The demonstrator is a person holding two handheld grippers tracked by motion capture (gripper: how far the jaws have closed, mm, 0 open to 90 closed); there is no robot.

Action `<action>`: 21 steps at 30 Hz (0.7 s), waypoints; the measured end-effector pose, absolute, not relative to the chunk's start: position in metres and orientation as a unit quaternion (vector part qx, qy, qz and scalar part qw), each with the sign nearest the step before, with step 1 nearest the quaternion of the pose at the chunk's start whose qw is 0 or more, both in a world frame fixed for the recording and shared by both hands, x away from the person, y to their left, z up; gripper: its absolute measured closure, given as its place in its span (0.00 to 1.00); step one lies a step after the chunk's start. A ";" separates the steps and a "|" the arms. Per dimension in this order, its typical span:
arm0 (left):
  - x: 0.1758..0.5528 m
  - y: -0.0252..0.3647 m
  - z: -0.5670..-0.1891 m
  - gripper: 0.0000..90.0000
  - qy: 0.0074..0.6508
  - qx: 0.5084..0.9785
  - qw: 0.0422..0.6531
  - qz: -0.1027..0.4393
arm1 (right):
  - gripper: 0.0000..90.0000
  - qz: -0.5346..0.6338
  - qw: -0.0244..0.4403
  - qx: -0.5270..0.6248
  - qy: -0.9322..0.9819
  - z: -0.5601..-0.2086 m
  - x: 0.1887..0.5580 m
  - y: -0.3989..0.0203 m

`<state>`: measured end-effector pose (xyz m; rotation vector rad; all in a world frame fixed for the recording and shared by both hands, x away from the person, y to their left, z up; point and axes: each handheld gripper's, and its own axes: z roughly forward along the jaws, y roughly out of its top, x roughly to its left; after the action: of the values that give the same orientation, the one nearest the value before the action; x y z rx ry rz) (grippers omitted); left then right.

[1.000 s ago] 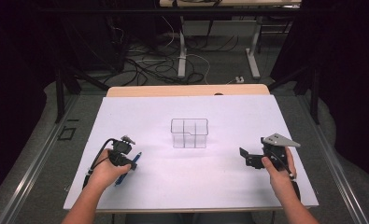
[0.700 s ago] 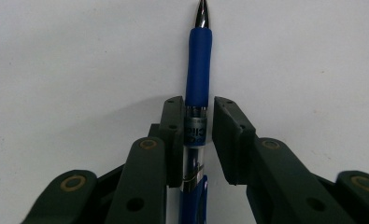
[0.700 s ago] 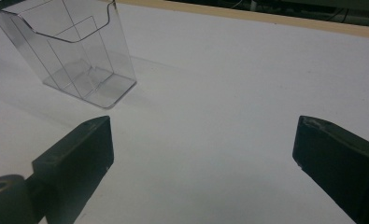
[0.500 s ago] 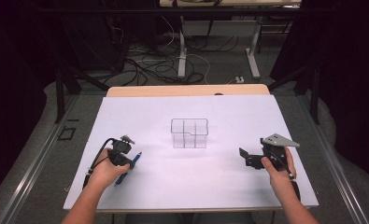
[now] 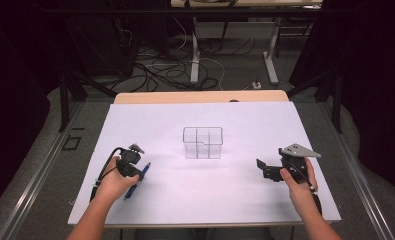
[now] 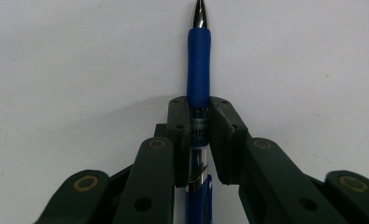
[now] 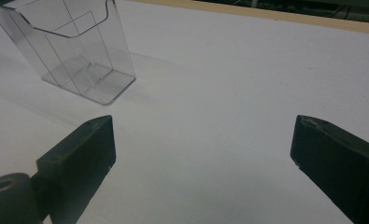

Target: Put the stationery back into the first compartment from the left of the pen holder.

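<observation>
Change since earlier frame: left tongs (image 6: 198, 135) have just been closing, with the blue pen (image 6: 198, 70) between the pads; both hands hold their places, and the pen and clear holder lie where they lay.
Left tongs, state: clamped on the blue pen, one pad pressed to each side of the barrel, just behind the blue rubber sleeve.
Left tongs, place: near the left edge of the counter (image 5: 235, 195), held in the person's left hand (image 5: 112, 182), pointing down at the white surface.
Blue pen, place: lying flat on the counter at its near left side, well apart from the clear holder; silver tip pointing away from the tongs in the left gripper view, rear end passing back between the jaws.
Right tongs (image 7: 203, 149), state: apart, jaws standing wide with nothing between the pads.
Right tongs, place: near right side of the counter, held just above it in the right hand (image 5: 300, 182), aimed toward the middle.
Clear holder (image 5: 202, 142): upright at the centre of the counter, transparent, divided into compartments, nothing visible inside.
</observation>
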<state>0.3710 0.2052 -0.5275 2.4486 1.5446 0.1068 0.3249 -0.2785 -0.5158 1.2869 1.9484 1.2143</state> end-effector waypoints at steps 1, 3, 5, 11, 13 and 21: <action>0.371 0.206 -0.528 0.88 0.528 0.840 0.123 0.038 | 0.07 0.446 0.252 0.473 0.717 -0.516 0.325 -0.279; 0.371 0.207 -0.527 0.88 0.533 0.836 0.127 0.030 | 0.07 0.446 0.251 0.474 0.716 -0.516 0.325 -0.278; 0.371 0.207 -0.527 0.88 0.532 0.836 0.130 0.028 | 0.07 0.444 0.250 0.473 0.719 -0.516 0.325 -0.280; 0.370 0.208 -0.524 0.88 0.530 0.834 0.153 0.019 | 0.07 0.445 0.251 0.474 0.718 -0.516 0.325 -0.281; 0.370 0.208 -0.520 0.88 0.530 0.831 0.168 0.020 | 0.08 0.445 0.251 0.474 0.717 -0.516 0.325 -0.281; 0.371 0.209 -0.510 0.88 0.531 0.823 0.201 0.025 | 0.08 0.444 0.255 0.474 0.716 -0.516 0.325 -0.282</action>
<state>0.3714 0.2087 -0.5101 2.2984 1.4826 0.0706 0.3249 -0.2818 -0.5165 1.2877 1.9457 1.2058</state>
